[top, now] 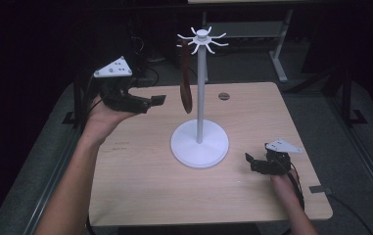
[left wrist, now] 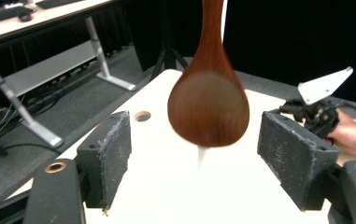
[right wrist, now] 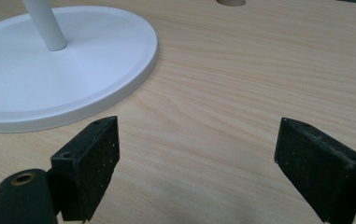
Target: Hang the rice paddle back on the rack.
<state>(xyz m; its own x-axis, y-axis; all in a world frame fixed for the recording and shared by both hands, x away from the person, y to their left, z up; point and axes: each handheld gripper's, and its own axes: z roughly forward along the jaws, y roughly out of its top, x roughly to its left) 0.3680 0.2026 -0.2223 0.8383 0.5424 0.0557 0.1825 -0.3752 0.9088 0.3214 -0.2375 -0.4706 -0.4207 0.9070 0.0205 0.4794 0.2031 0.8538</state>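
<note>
Dark room, grey carpet floor (top: 350, 147), second desk (left wrist: 31, 18) behind

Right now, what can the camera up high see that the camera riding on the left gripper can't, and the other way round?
High view alone: the hook crown topping the white stand, and the left gripper from outside. Left gripper view alone: its own open pads, apart from the spoon's bowl. Both share: the brown wooden spoon hanging, the table, and the right gripper.

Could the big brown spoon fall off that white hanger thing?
Maybe. The wooden spoon hangs free from a hook of the white stand, and it looks blurred, so it may be swinging and could slip off. The open left gripper is close beside it; a bump could knock the spoon or tip the tall, thin stand.
</note>
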